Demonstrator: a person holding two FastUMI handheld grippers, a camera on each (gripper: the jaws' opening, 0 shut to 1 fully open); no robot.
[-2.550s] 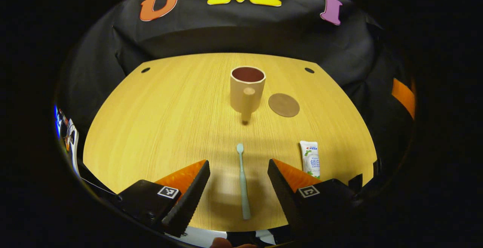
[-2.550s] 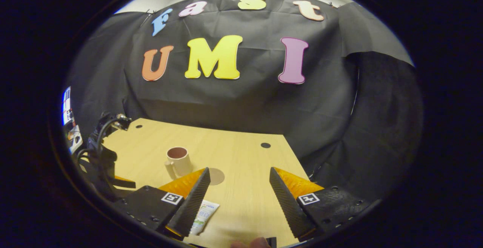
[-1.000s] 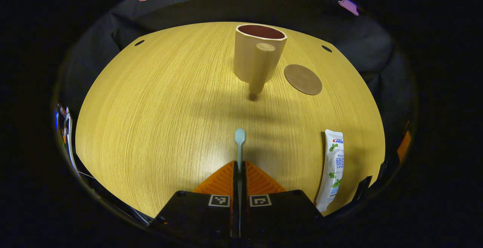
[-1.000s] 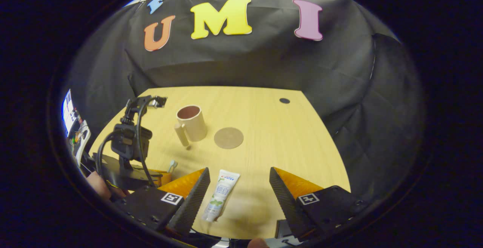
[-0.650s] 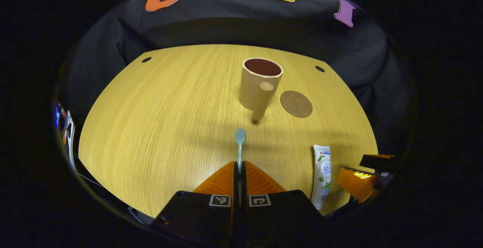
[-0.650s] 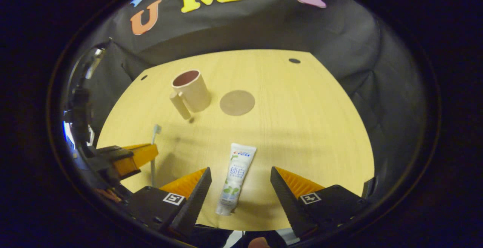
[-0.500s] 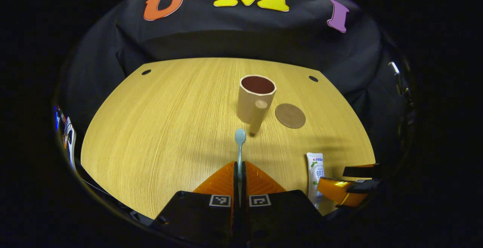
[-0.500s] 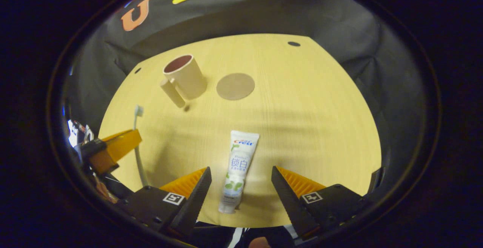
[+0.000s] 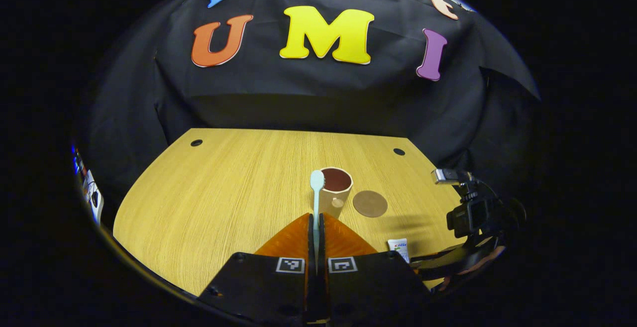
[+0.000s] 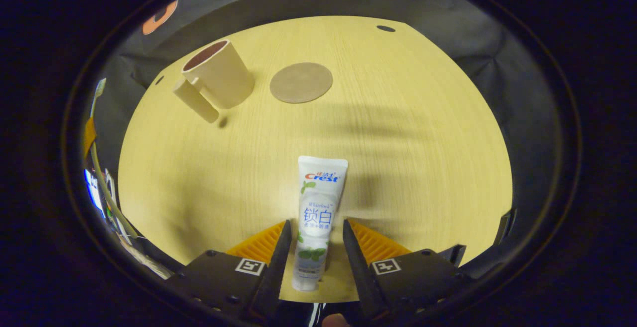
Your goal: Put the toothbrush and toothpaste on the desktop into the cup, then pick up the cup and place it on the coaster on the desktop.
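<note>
Both grippers differ: the left gripper [image 9: 316, 227] clamps the toothbrush [image 9: 316, 187] (head up), while the right gripper [image 10: 312, 240] straddles the toothpaste [image 10: 316, 207], fingers parted, not pressing.

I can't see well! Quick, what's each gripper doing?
Left gripper: shut on the toothbrush.
Right gripper: open around the toothpaste, not yet pinching it.

A light wood-grain counter [image 9: 209, 207] carries the scene, with two small dark round holes near its far corners: one on the left [image 9: 196, 143], one on the right [image 9: 399, 151]. Black cloth [image 9: 308, 98] hangs behind it as the booth's wall, creased in soft folds.
</note>
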